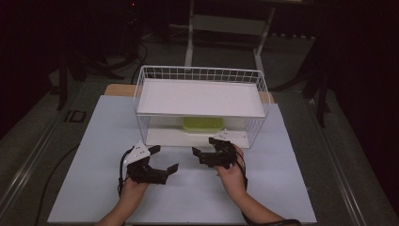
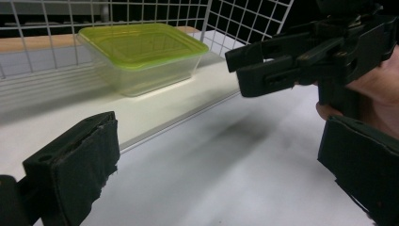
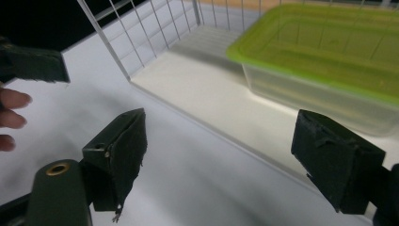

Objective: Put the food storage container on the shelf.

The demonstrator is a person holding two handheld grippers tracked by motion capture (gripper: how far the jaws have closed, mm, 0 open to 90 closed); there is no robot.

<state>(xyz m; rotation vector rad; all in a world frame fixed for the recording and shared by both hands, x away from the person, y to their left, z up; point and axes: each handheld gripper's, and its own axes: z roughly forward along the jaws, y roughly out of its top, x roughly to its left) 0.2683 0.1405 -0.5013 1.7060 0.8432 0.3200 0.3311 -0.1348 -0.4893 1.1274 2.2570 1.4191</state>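
Green-lidded container (image 1: 203, 124) sits on lower shelf of wire basket (image 1: 141, 101), nothing holding it. Right gripper (image 1: 201, 155) jaws apart, empty, just outside the shelf front; left gripper (image 1: 165, 158) jaws also apart. Best to back both straight off without snagging the wires

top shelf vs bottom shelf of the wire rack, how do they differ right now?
The top shelf is bare, while the bottom shelf carries a clear container with a green lid. The top shelf lies in full light from above; the bottom shelf sits shaded under it, seen through the open front. Both are white flat boards inside the same white wire rack.
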